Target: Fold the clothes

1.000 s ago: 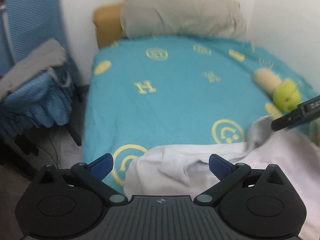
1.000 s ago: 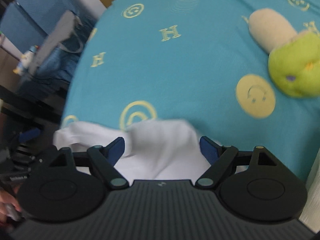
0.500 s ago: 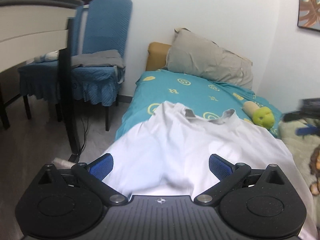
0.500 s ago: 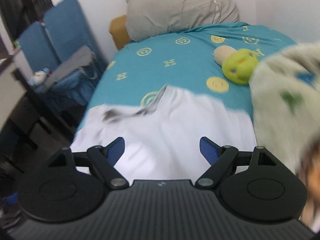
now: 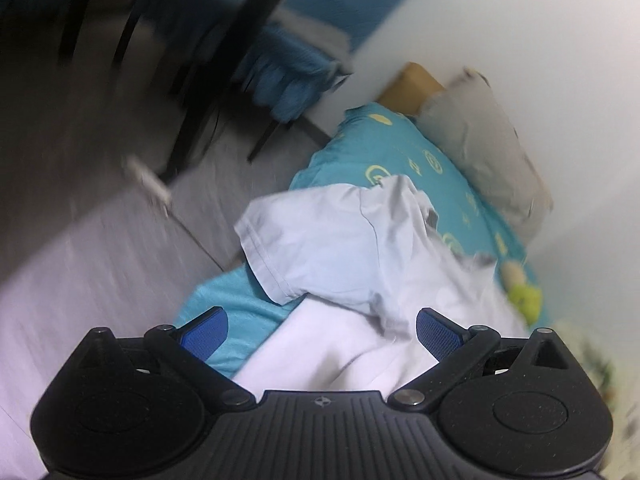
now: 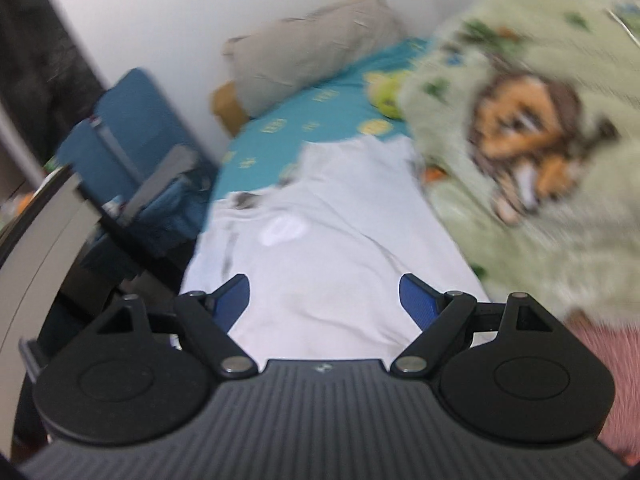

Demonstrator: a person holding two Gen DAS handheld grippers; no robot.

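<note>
I am holding my left hand-held gripper (image 5: 318, 330) released, empty, above the white T-shirt (image 5: 352, 248), which is lying spread on the teal bed (image 5: 420, 152), one sleeve folded over. My right hand-held gripper (image 6: 325, 296) is gaping empty over the shirt beside a green blanket (image 6: 520, 128).

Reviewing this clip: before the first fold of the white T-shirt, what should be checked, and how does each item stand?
1. Left gripper open: ok.
2. Right gripper open: ok.
3. White T-shirt spread on the bed: ok.
4. Left sleeve flat: not ok, it hangs bunched over the bed's edge.
5. Green fleece blanket off the shirt: cannot tell, it lies at the shirt's right edge, blurred.
6. Collar position: cannot tell, blurred.
</note>
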